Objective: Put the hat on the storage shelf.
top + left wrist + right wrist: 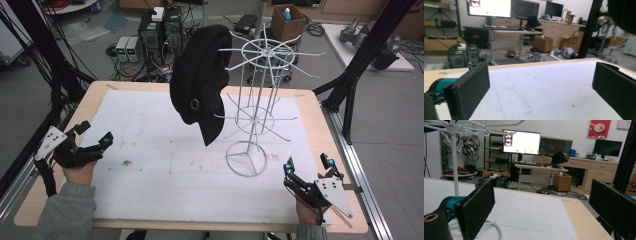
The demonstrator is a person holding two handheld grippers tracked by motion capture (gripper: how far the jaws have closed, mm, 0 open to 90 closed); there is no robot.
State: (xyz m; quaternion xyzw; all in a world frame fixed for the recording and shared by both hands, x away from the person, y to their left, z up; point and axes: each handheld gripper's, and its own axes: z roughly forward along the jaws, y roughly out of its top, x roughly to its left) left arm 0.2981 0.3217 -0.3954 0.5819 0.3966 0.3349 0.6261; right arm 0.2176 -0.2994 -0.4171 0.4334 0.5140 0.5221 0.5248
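Nearest me, my left claw [95, 132] rests at the near-left edge of the counter [165, 165], well to the left of the white wire rack [257, 100], its jaws spread wide with nothing between them. My right claw [307, 164] sits just to the near-right of the rack's ring base, jaws likewise spread and empty; in the right gripper view the rack [454, 157] stands close on its left side. Farther off, the black cap [200, 82] hangs from an upper arm on the rack's left side, its brim drooping toward the counter without touching it. I judge the step in hand is reaching for the cap. To do it well, I should bring the left claw up under the brim and pinch the cloth firmly, while the right claw steadies the rack's post, since the light frame could tip or spin when the cap lifts off its arm.
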